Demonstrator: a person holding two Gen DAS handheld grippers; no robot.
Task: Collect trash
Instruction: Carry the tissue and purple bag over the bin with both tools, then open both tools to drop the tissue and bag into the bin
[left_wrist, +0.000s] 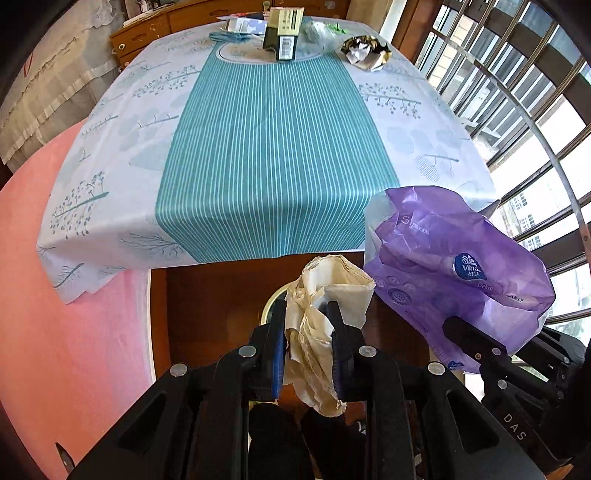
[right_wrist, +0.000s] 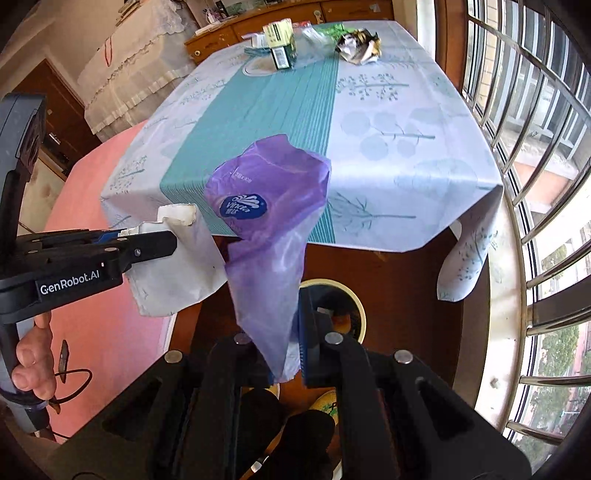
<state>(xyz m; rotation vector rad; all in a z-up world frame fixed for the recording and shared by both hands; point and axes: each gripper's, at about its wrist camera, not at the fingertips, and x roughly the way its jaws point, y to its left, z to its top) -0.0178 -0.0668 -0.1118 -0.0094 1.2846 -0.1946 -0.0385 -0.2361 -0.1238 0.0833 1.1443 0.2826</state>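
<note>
Grippers above the floor bin (right_wrist: 356, 302), off the table's (left_wrist: 258, 147) near edge. Left gripper (left_wrist: 308, 325) pinches crumpled white paper (left_wrist: 325, 295); right gripper (right_wrist: 286, 339), at three o'clock from it, has jaws pressed together on a purple plastic wrapper (right_wrist: 273, 206).

"Vinda", "Deluxe" on purple wrapper (left_wrist: 458, 266); "GenRobot.AI" on left claw (right_wrist: 159, 240); "DAS" on right claw (left_wrist: 461, 332).

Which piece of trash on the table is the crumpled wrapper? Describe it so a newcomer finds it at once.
Start at the table with the teal striped runner and look to its far end, where the trash sits. Right of the upright carton and the clear plastic bag lies the crumpled wrapper, on the pale cloth nearest the window. Only it is balled up, black, gold and white.
</note>
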